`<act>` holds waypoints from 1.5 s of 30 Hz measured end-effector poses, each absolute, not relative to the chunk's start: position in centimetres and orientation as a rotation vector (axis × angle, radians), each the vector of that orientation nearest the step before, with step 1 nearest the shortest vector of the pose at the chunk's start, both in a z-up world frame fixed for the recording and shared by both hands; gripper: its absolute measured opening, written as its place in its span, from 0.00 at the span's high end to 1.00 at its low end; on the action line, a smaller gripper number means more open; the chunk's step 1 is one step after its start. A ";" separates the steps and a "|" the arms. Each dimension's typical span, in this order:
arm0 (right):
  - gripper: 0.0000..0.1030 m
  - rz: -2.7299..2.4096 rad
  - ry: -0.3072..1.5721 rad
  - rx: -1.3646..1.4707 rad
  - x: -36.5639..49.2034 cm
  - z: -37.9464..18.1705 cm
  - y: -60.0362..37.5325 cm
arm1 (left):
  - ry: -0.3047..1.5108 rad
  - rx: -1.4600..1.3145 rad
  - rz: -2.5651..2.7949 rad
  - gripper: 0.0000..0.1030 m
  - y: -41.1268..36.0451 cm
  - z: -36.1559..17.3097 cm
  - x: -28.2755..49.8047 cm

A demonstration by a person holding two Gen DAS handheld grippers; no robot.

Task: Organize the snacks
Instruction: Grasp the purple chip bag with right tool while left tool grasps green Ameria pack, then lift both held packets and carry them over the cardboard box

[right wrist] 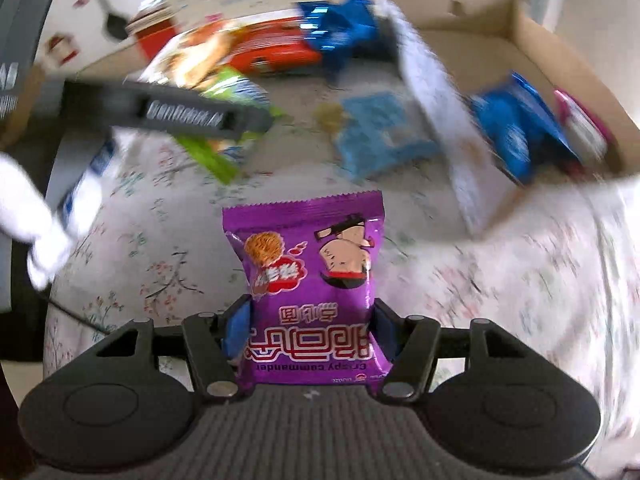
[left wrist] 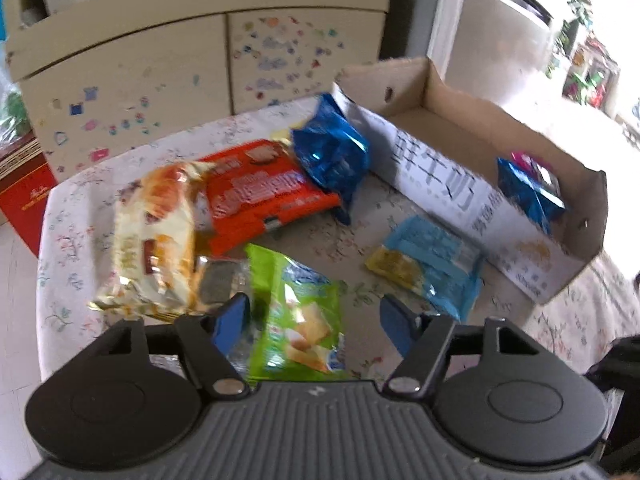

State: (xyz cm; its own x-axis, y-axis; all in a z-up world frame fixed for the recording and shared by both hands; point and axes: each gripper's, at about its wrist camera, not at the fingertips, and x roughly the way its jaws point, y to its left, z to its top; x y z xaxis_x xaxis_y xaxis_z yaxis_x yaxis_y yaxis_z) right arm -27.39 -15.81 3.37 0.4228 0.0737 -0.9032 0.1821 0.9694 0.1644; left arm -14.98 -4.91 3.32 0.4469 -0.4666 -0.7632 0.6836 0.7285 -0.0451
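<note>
My right gripper (right wrist: 308, 320) is shut on a purple snack bag (right wrist: 312, 276) and holds it above the floral tablecloth. My left gripper (left wrist: 316, 320) is open above a green snack bag (left wrist: 298, 312), its jaws astride it. On the table lie a cream-orange bag (left wrist: 154, 236), an orange-red pack (left wrist: 260, 196), a dark blue bag (left wrist: 332, 152) and a light blue pack (left wrist: 436, 260). An open cardboard box (left wrist: 452, 196) at the right holds a blue bag (left wrist: 528, 196) and a pink pack (left wrist: 532, 164). The left gripper also shows in the right wrist view (right wrist: 256, 120), blurred.
A cream cabinet (left wrist: 160, 80) with stickers stands behind the table. A red box (left wrist: 24, 196) sits at the left on the floor. The tablecloth (right wrist: 500, 300) hangs over the table's edges.
</note>
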 end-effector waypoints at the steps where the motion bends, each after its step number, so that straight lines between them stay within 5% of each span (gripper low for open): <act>1: 0.34 -0.089 1.131 0.274 -27.6 3.4 -16.1 | 0.824 0.316 -0.723 0.33 -5.2 3.2 -15.4; 8: 0.34 -0.118 1.098 0.352 -29.1 4.3 -17.0 | 0.834 0.321 -0.714 0.66 -5.4 3.0 -16.3; 14: 0.34 -0.147 1.081 0.388 -29.6 4.8 -17.6 | 0.868 0.316 -0.710 0.62 -5.3 2.1 -17.5; 16: 0.34 -0.150 1.081 0.394 -29.5 4.6 -17.6 | 0.877 0.297 -0.714 0.50 -5.3 2.0 -17.6; 25: 0.34 -0.162 1.088 0.412 -29.7 4.3 -17.8 | 0.907 0.269 -0.728 0.24 -7.2 1.7 -17.6; 30: 0.34 -0.168 1.091 0.421 -29.7 4.2 -17.8 | 0.900 0.351 -0.678 0.27 -8.6 0.6 -17.9; 34: 0.34 -0.167 1.090 0.424 -29.6 4.2 -17.9 | 0.886 0.342 -0.676 0.50 -8.6 0.9 -17.9; 45: 0.40 -0.162 1.072 0.409 -29.4 4.4 -17.4 | 0.840 0.237 -0.604 0.50 -5.5 2.9 -19.1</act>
State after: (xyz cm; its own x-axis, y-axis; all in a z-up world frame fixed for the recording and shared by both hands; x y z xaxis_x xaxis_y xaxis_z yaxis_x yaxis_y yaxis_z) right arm -29.43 -17.39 4.40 0.4752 0.0675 -0.8773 0.3243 0.9134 0.2459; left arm -19.08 -5.48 2.93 0.5133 -0.4062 -0.7560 0.5875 0.8084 -0.0354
